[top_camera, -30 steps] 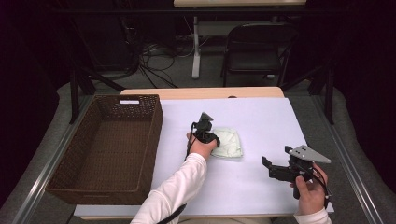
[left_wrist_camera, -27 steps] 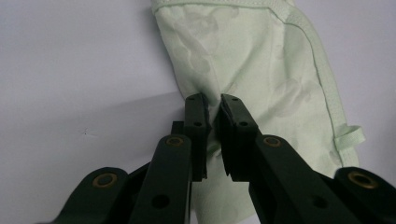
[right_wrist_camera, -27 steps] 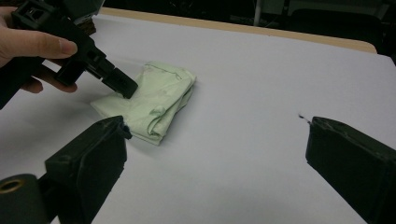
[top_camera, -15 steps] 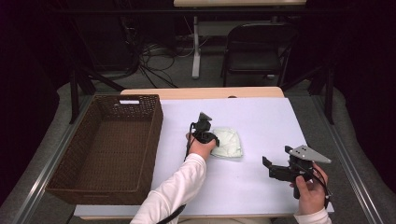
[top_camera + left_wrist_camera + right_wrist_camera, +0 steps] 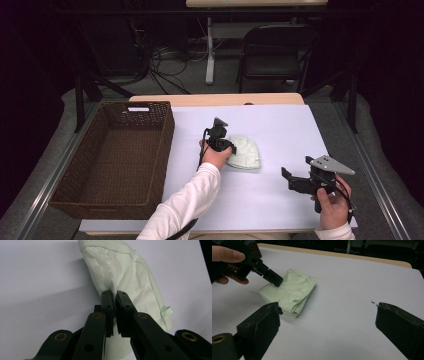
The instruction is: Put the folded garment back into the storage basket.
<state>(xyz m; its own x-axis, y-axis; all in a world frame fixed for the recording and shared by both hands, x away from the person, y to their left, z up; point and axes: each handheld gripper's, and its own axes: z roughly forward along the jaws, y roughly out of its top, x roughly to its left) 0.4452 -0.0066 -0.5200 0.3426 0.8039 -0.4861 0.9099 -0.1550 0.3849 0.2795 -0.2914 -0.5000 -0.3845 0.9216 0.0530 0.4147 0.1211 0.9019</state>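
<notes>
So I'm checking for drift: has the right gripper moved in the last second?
No. In the high view the right gripper sits at the same spot relative to the table's near right corner, well right of the green cloth.

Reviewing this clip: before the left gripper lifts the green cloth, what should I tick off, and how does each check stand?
1. Left gripper shut on the pale green cloth: ok; jaws pinch a fold.
2. Bite deep enough to hold: cannot tell; only a thin fold sits between the tips.
3. Cloth still folded: ok, layered edges show in the right gripper view.
4. Right gripper clear of the cloth: ok; open, apart from it.
5. Wicker basket free to receive: ok; nothing seen inside.
6. Table around the cloth unobstructed: ok.
</notes>
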